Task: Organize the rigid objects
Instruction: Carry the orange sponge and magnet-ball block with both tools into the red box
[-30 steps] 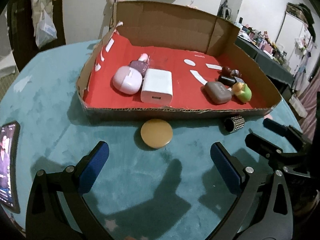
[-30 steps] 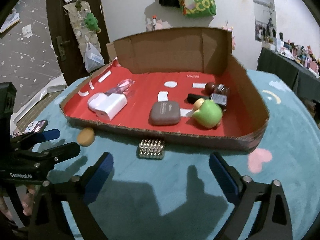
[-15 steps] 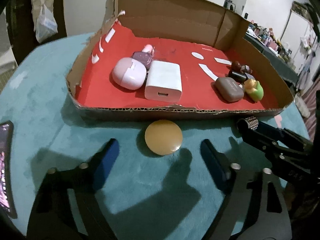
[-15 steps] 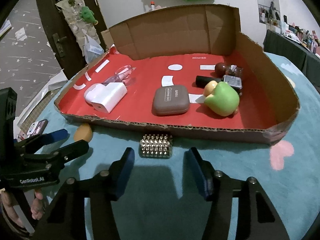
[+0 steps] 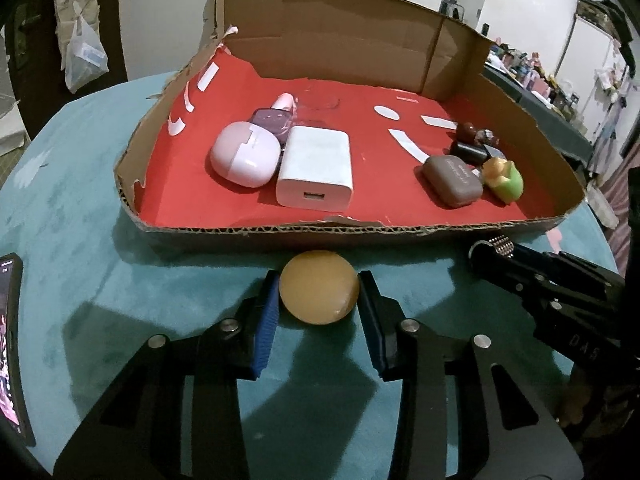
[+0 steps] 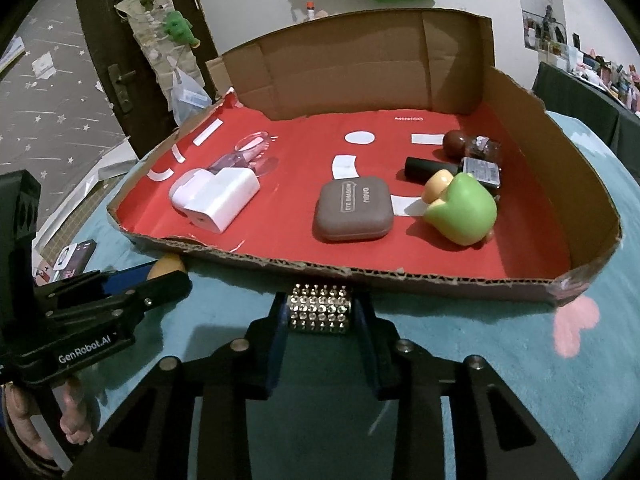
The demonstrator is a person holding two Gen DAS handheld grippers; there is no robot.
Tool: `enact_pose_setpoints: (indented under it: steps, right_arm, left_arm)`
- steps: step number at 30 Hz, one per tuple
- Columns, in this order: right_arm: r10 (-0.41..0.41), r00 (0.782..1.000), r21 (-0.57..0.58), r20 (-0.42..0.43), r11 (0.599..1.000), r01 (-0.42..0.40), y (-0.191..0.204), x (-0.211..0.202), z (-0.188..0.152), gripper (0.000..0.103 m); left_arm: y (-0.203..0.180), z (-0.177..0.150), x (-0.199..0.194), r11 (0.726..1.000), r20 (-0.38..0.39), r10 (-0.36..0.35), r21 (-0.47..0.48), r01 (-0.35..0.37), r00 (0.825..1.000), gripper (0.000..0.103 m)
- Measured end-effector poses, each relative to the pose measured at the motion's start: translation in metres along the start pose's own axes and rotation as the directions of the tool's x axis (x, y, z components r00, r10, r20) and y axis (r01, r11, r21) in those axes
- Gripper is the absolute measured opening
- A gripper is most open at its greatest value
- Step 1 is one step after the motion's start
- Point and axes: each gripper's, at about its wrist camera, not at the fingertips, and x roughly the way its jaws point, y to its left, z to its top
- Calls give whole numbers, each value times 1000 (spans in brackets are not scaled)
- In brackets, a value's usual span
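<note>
Two grips closed at once: my left gripper point(image 5: 318, 298) had just pinched its blue pads onto the smooth, tan round disc point(image 5: 319, 293), and my right gripper point(image 6: 320, 312) had just clamped the studded metal cylinder point(image 6: 319, 314), its rows of shiny spikes catching the light. Both pieces sat on the fuzzy teal cloth point(image 6: 500, 360), just in front of the torn corrugated front edge of the cardboard tray point(image 6: 360, 274).

Inside, on the red liner, lay a glossy white charger block point(image 5: 316, 170), a rounded pale-pink case point(image 5: 245, 154), a matte brown case point(image 6: 352, 208) and a green, pear-like toy point(image 6: 460, 212). Behind the toy, a dark tube, a brown ball and a small bottle crowded together; I could not make those out well.

From the right wrist, the disc was mostly hidden behind the left gripper's finger.

I read "GenRobot.AI" on the left gripper's side, "MINISO" on the liner, and "EYE SHADOW" on the brown case.

A phone point(image 5: 10, 344) was cut off at the left edge.
</note>
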Motion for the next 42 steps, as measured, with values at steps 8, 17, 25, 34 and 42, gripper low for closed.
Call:
enact_pose_setpoints:
  steps: [8, 17, 25, 34, 42]
  right_arm:
    - [29, 999, -4, 27, 1000, -29, 3, -19, -2, 34]
    - [59, 997, -15, 53, 998, -58, 11, -37, -4, 34]
    - [72, 995, -25, 75, 997, -71, 14, -47, -2, 34]
    - [82, 993, -25, 84, 996, -80, 12, -49, 0, 34]
    - [87, 992, -25, 87, 996, -85, 10, -49, 6, 34]
  left_arm:
    - [-8, -2, -22, 999, 27, -31, 15, 30, 999, 36]
    - [-21, -4, -44, 997, 67, -61, 43, 58, 996, 36]
    - [-24, 0, -56, 996, 98, -74, 48, 69, 992, 36]
    - [-28, 9, -60, 995, 118, -82, 58, 75, 990, 36]
    - [-27, 18, -55, 995, 118, -83, 58, 76, 990, 36]
